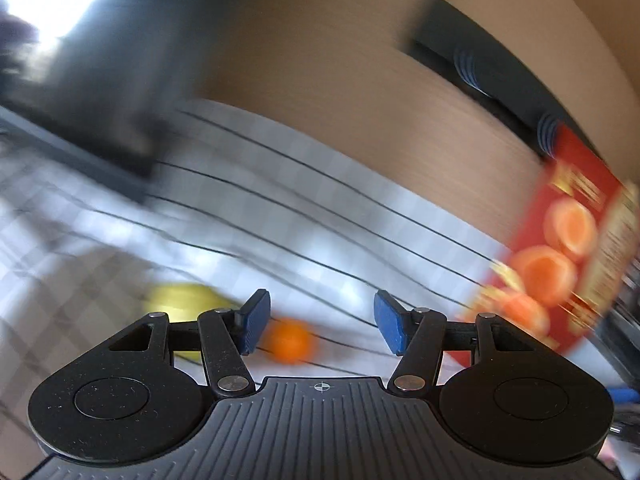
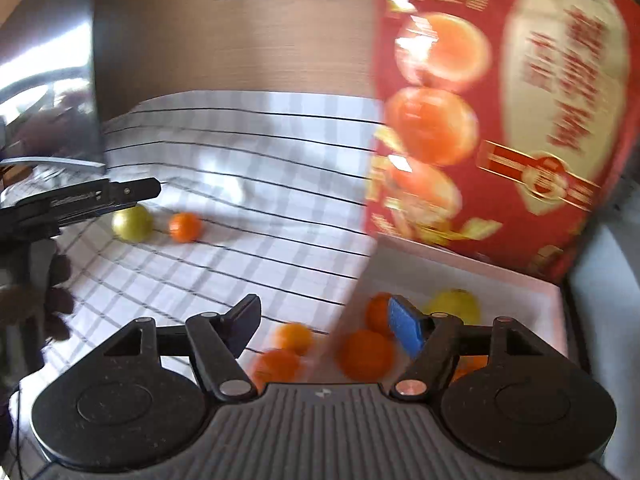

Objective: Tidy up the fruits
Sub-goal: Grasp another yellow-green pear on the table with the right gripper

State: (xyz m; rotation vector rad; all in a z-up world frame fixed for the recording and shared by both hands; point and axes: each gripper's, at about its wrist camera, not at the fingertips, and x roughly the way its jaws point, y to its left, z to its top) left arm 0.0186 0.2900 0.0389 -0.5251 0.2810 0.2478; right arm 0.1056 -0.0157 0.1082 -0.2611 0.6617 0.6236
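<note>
In the left wrist view, blurred by motion, the left tool (image 1: 318, 322) has its two blue-padded fingers spread wide with nothing between them, above a table covered by a white cloth with a grey check and thin black lines (image 1: 304, 208). A small round orange fruit (image 1: 289, 340) lies on the cloth just beyond the left finger, and a round yellow fruit (image 1: 182, 304) lies to its left, partly hidden behind that finger's linkage; the two are near each other but apart. At the right edge stands the upright red cardboard lid printed with oranges and gold lettering (image 1: 560, 248). In the right wrist view the right tool (image 2: 326, 328) is likewise wide open and holds nothing. To its right sits an open box with a pale inner wall (image 2: 460, 270), its red printed lid standing up at the far side. Inside the box lie a large orange fruit (image 2: 366, 354), another orange one behind it (image 2: 378, 312) and a yellow fruit (image 2: 456, 306) further right. Two more small orange fruits (image 2: 294, 336) (image 2: 276, 366) rest on the cloth just left of the box. Far to the left, the yellow fruit and the small orange one lie side by side under the tip of the other tool (image 2: 132, 192).
</note>
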